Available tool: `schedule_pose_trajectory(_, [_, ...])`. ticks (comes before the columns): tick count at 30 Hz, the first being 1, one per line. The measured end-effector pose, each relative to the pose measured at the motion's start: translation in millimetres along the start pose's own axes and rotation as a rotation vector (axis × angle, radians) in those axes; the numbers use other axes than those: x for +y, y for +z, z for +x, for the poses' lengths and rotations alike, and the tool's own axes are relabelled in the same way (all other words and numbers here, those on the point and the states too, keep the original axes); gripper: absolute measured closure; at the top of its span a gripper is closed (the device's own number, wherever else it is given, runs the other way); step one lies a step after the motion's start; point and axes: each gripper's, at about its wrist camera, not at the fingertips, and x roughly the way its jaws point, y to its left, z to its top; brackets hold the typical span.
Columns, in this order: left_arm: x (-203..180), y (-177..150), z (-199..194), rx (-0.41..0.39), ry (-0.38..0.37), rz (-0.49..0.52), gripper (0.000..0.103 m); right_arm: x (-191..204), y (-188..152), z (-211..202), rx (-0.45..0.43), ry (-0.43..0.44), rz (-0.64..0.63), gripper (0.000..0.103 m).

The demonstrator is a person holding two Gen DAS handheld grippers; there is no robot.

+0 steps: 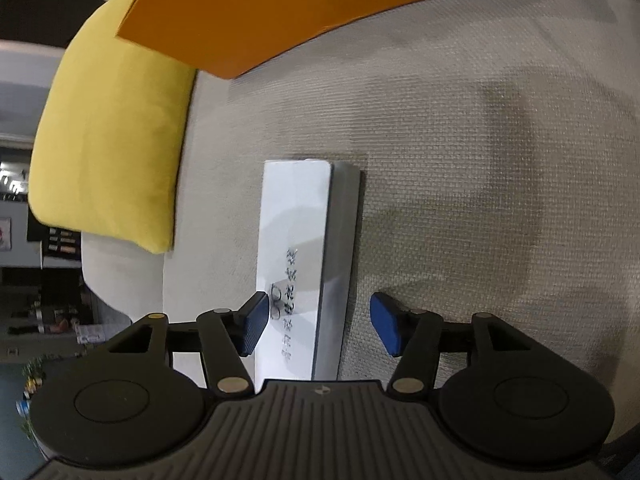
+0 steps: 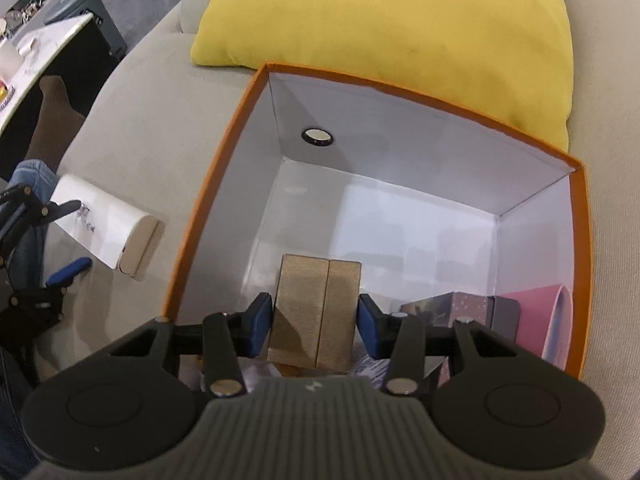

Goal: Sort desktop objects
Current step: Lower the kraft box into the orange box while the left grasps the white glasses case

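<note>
A long white box [image 1: 296,240] with printed characters lies on the beige sofa seat [image 1: 460,160]. My left gripper [image 1: 319,326] stands open astride its near end; the left pad sits at the box's edge and the right pad is clear of it. The same white box [image 2: 108,224] and the left gripper [image 2: 66,240] show at the left of the right wrist view. My right gripper [image 2: 314,324] is shut on a tan-gold box [image 2: 316,300], held inside the open orange box [image 2: 208,208] with a white lining.
A yellow cushion [image 2: 380,20] leans behind the orange box, and the same cushion [image 1: 112,140] fills the upper left of the left wrist view. A pink item [image 2: 540,320] and a dark patterned box [image 2: 452,308] lie in the orange box. A person's jeans-clad leg [image 2: 28,176] is at left.
</note>
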Motion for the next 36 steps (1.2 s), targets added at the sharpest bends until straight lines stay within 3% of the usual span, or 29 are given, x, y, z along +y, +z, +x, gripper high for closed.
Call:
schedule_pose_trajectory(8, [12, 3, 9, 0.001, -0.039, 0.008, 0.035, 0, -3, -13, -0.033, 0.002, -0.033, 0.054])
schedule_pose_trajectory(10, [19, 3, 10, -0.001, -0.044, -0.023, 0.045, -1, -6, -16, -0.042, 0.004, -0.035, 0.053])
schedule_pose_trajectory(14, [33, 2, 10, 0.005, -0.086, -0.049, 0.046, -6, -14, -25, -0.061, 0.009, -0.02, 0.053])
schedule_pose_trajectory(18, [62, 1, 3, -0.005, -0.182, -0.168, 0.057, -12, -22, -36, -0.08, 0.01, -0.011, 0.053])
schedule_pose_trajectory(21, [97, -1, 0, -0.019, -0.297, -0.304, 0.063, -16, -27, -46, -0.103, 0.013, -0.004, 0.053])
schedule_pose_trajectory(23, [108, 0, 3, -0.008, -0.32, -0.329, 0.065, -17, -29, -51, -0.119, 0.015, 0.006, 0.053])
schedule_pose_trajectory(29, [131, 1, 18, 0.016, -0.323, -0.415, 0.065, -23, -36, -72, -0.171, 0.005, 0.024, 0.054])
schedule_pose_trajectory(36, [125, 10, 16, 0.054, -0.22, -0.428, 0.068, -52, -62, -96, -0.207, -0.037, 0.101, 0.054])
